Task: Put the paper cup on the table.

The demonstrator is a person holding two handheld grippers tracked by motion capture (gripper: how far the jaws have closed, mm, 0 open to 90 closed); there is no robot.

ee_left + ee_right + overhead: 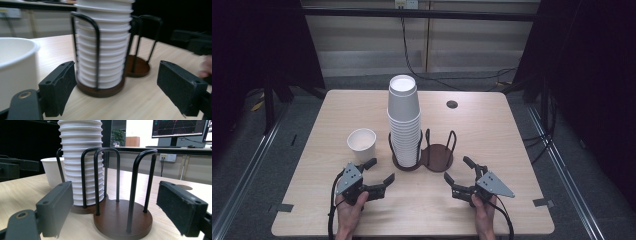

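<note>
A tall stack of white paper cups (403, 119) (103, 45) (81, 157) stands upside down in the left bay of a brown two-bay cup holder (437, 156) (122, 220) with black wire hoops. Its right bay holds nothing. A single white cup (361, 144) (15, 67) (51, 170) stands upright left of the holder. My left gripper (379, 171) (116, 87) rests open on the table in front of the single cup. Opposite it, my right gripper (459, 170) (115, 212) stands open before the holder's free bay, nothing between its jaws.
The light wooden table (492, 130) has a round cable hole (452, 104) at the back right. Black cables trail on the floor behind it. Dark frames stand on both sides of the table.
</note>
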